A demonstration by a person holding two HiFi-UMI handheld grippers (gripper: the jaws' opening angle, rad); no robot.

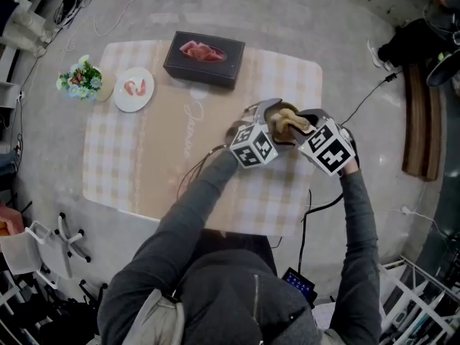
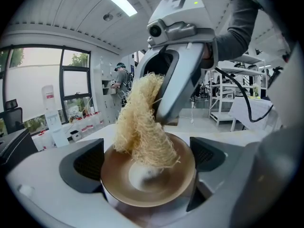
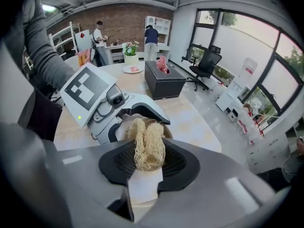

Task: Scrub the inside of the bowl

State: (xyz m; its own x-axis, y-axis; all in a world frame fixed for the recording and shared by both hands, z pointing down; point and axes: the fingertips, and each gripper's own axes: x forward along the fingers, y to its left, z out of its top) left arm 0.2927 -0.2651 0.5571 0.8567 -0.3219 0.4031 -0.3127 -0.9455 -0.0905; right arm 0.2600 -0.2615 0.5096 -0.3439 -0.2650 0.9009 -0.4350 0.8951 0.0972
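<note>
Both clamped | left gripper (image 2: 148, 158) on bowl (image 2: 122, 177) | right gripper (image 3: 149, 164) on loofah (image 3: 148, 144) inside bowl

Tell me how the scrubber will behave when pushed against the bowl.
The scrubber looks like loose dry fibres, so it is probably light and springy. It spreads where it meets the bowl, so it likely squashes rather than scrapes. Stray strands suggest it may shed.

- bowl (image 2: 147, 186): smooth, glossy, with a bronze-toned sheen.
- loofah scrubber (image 2: 142, 127): rough, dry, stringy plant fibre.
- right hand-held gripper (image 3: 148, 167): smooth matt grey plastic.
- desk (image 1: 144, 178): matt checked cloth cover.
</note>
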